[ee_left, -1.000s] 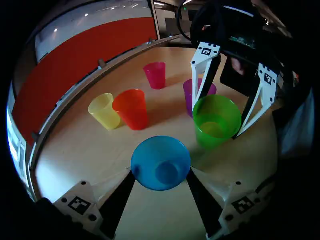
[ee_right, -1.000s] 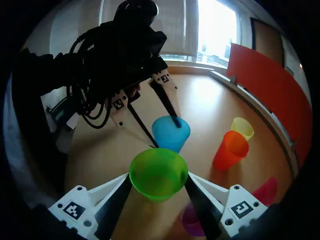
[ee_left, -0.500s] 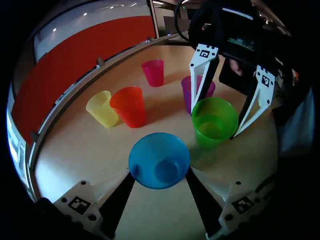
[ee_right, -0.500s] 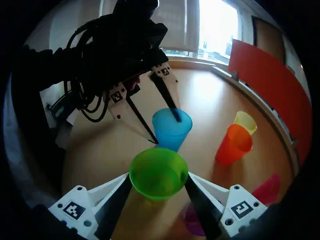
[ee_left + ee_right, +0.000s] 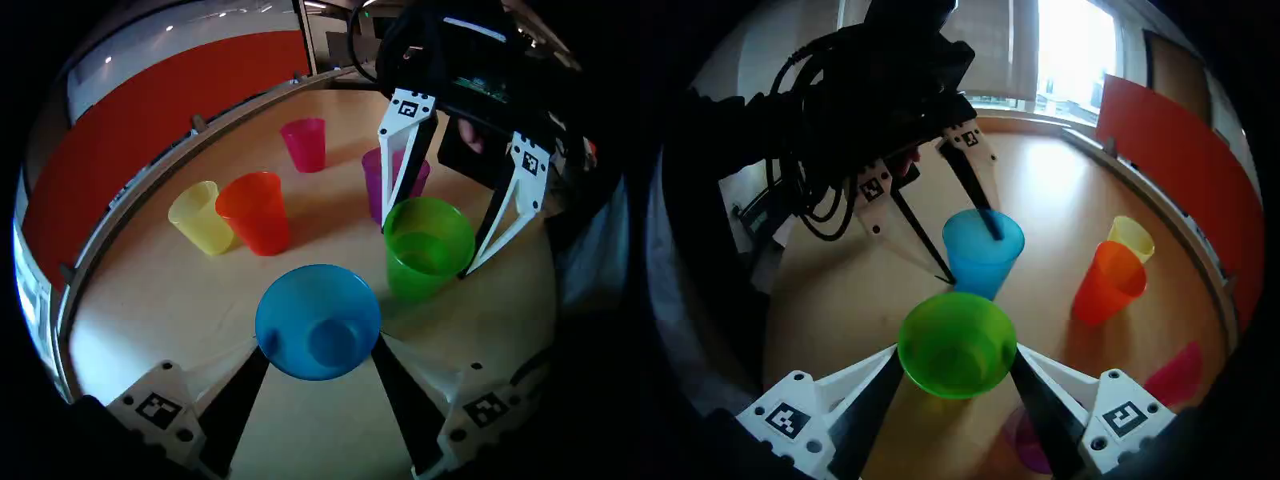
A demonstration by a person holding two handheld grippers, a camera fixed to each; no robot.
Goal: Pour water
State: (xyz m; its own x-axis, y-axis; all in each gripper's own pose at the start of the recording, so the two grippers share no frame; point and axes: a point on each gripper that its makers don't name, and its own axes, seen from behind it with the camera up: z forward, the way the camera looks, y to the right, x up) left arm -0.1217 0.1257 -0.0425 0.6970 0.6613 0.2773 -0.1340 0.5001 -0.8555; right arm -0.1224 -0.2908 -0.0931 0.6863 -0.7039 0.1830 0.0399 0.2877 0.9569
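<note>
Here, in the left gripper view, the left gripper (image 5: 320, 354) has its two fingers drawn in against the sides of the blue cup (image 5: 318, 320), which stands upright with its mouth facing the camera. The green cup (image 5: 428, 244) lies ahead and to the right, near the blue one but with the rims apart. It is upright too, clasped on both sides by the right gripper (image 5: 424, 254). The yellow cup (image 5: 200, 222), orange cup (image 5: 258, 212), pink cup (image 5: 304, 144) and purple cup (image 5: 374, 180) stand farther off on the table (image 5: 160, 296).

In the right gripper view, the fingers close on the green cup at the near edge, and the blue cup sits just beyond its rim, almost straight ahead. Whichever cup tips, its lip probably has to cross that short gap first. I cannot tell which one holds water.
</note>
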